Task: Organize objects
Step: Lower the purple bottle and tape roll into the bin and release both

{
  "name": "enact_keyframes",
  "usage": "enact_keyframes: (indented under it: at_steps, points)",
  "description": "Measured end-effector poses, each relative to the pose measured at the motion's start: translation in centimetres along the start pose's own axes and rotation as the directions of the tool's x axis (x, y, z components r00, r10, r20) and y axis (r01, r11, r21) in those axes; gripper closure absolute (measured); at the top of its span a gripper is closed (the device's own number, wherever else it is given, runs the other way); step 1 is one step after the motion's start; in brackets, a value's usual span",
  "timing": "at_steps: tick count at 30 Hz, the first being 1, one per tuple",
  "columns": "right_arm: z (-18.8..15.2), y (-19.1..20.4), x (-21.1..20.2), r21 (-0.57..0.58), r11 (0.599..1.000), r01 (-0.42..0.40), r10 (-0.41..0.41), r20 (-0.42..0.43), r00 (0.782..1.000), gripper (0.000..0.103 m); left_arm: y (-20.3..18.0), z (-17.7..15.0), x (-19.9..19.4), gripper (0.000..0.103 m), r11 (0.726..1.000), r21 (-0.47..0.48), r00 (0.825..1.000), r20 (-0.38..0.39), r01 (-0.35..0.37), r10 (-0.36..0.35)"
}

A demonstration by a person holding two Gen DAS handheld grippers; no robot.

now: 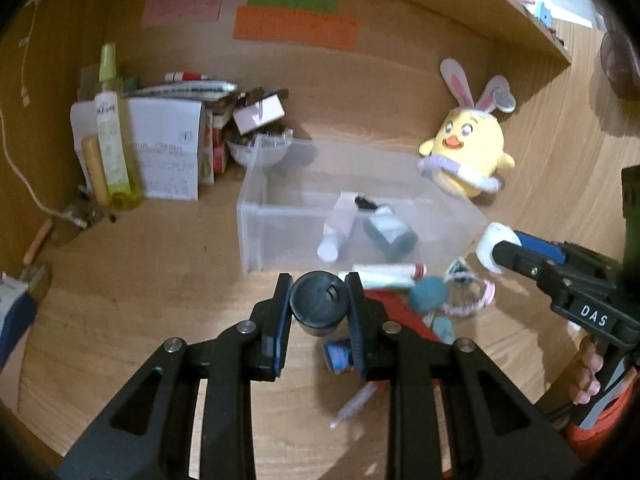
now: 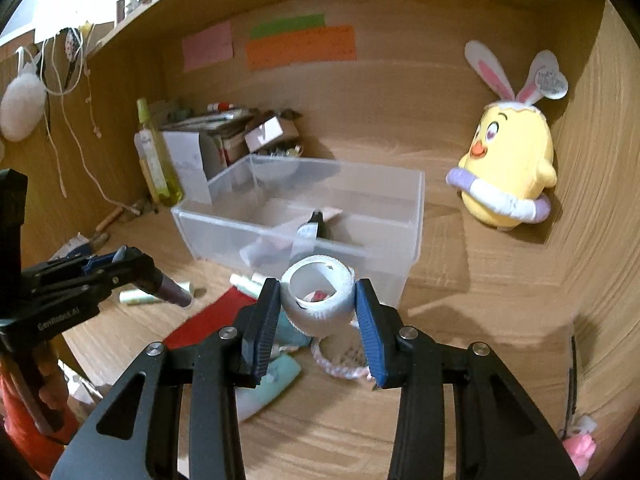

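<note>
Two hand-held grippers are working above a wooden table, each clenched on something. The left hand-held gripper [image 1: 319, 307] is gripping a dark round-capped bottle [image 1: 317, 303] between its blue pads; seen from the right wrist, the bottle's purplish body [image 2: 173, 291] is sticking out past the jaws, and white lettering on that tool is reading "Genrobot.AI". The right hand-held gripper [image 2: 317, 298] is pinching a white roll of tape [image 2: 318, 297] with a hollow core, both pads pressing its sides; its black body is showing the letters "DAS" in the left wrist view.

Just beyond both sets of jaws, a clear plastic bin [image 1: 256, 216] is sitting toward the table's back edge, holding a pale tube [image 1: 336, 228] and a dark small bottle [image 1: 390, 234]. Under the grippers, a red sheet [image 2: 208, 322], a white-and-green tube [image 1: 386, 274] and a pink braided ring [image 2: 340, 368] are lying loose on the table.

A yellow chick plush with bunny ears [image 2: 510, 168] is leaning at the back right corner. A tall yellow-green spray bottle [image 1: 112, 136] is standing at the back left beside printed paper too blurred to read.
</note>
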State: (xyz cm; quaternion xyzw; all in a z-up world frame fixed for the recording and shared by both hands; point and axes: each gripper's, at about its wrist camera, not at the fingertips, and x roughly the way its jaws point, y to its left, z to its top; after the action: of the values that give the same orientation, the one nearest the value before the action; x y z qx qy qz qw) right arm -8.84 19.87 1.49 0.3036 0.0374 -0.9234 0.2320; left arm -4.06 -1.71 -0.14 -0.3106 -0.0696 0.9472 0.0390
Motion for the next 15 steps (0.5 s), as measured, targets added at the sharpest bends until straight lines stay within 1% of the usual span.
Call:
enact_keyframes:
  at_steps: [10,15]
  points:
    - [3.3,-1.3,0.3,0.006,1.000,0.003,-0.004,0.059,0.998,0.068,0.1,5.9,-1.1,0.078,1.000,0.010,0.995,0.102,0.016,-0.017]
    - [5.0,-1.7,1.0,0.004,1.000,0.007,-0.007,0.073,0.997,0.068,0.1,8.8,-0.3,0.078,1.000,0.011,0.993,0.119,0.018,-0.019]
